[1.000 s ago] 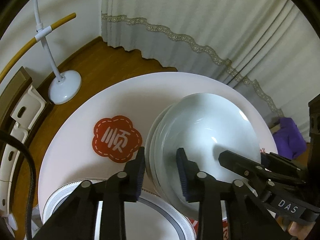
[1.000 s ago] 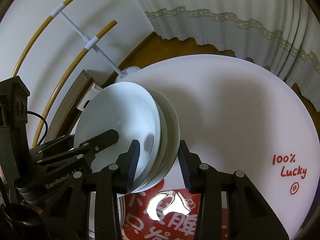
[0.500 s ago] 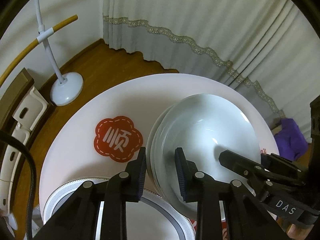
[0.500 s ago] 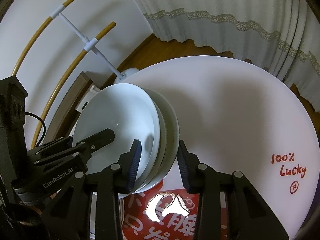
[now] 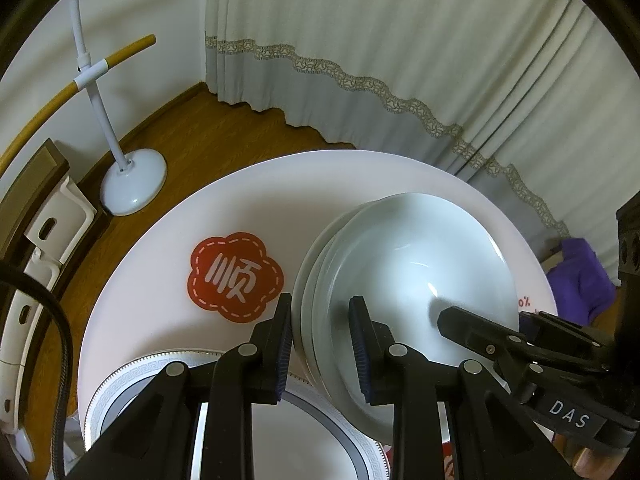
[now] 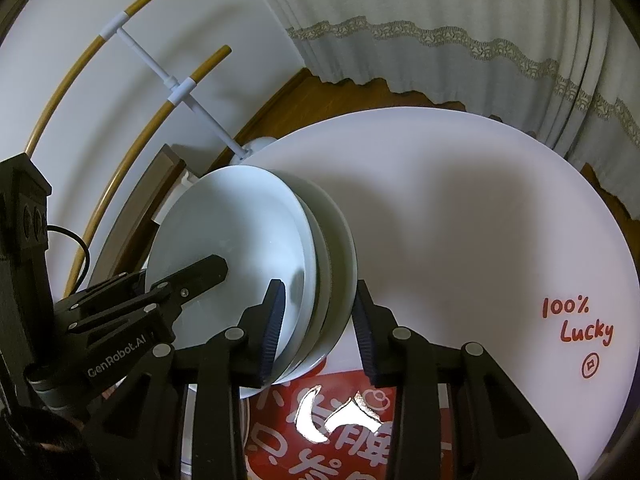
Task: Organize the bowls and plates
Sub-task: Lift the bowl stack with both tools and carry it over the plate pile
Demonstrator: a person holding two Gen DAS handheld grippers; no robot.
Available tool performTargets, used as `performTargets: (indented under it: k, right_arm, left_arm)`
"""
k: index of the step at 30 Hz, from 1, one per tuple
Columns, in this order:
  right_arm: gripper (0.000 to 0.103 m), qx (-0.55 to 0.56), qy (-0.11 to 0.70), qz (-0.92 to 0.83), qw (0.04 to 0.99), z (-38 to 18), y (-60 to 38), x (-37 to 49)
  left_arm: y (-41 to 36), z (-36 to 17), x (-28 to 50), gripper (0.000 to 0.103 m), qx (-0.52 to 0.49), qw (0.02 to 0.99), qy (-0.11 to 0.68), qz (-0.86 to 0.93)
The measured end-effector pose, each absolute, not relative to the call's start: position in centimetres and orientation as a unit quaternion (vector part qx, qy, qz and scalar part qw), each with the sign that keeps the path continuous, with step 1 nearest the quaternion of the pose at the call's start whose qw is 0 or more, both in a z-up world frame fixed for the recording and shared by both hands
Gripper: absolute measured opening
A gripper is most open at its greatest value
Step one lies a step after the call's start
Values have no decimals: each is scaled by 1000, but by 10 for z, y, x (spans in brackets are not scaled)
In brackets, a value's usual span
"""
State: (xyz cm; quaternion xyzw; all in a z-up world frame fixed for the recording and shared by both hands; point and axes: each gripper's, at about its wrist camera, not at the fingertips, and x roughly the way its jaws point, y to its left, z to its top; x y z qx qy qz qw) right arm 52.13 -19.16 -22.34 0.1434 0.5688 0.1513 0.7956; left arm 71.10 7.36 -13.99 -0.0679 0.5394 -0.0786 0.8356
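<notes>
At the near edge of the left wrist view, the left gripper (image 5: pixel 320 312) is being pointed steeply down over the bench (image 5: pixel 256 196). Its jaws are being held closed on the left rim of the stack of white bowls (image 5: pixel 420 264): one pad is being pressed against the outside of the lowest rim, the other is being kept inside the top bowl. Just below the stack, a patterned plate (image 5: pixel 312 432) with a grey key-pattern border is being partly covered by the bowls and by the gripper's arms.

In the right wrist view, the right gripper (image 6: pixel 318 304) is being held over the opposite rim of the same stack. Its jaws have just been closing with the nested rims between them; one pad is being kept inside the top bowl and the other just outside the lowest rim, and whether they are already pressing cannot be told. A red printed sheet (image 6: pixel 344 448) is being shown under this gripper.

Further out on the round white bench, a red flower-shaped sticker (image 5: pixel 234 276) is being shown just left of the stack, and red "100% Lucky" lettering (image 6: pixel 580 320) well to its right. Beyond the bench, a wooden floor (image 5: pixel 192 120), a white stand base (image 5: pixel 134 184), a purple cloth (image 5: pixel 580 280) and a lace-trimmed curtain (image 5: pixel 400 40) are being shown.
</notes>
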Motion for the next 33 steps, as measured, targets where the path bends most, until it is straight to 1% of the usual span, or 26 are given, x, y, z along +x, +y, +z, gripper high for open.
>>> performTargets:
  k: [9, 22, 33]
  right_arm:
    - [32, 145, 569, 149, 796, -224, -192, 520]
    - [32, 146, 564, 152, 798, -218, -199, 516]
    - [32, 144, 551, 149, 808, -192, -200, 501]
  left_arm:
    - [76, -137, 707, 21, -72, 838, 536, -79]
    - [73, -124, 699, 20, -69, 845, 525, -80]
    - [69, -97, 675, 20, -66, 854, 509, -86]
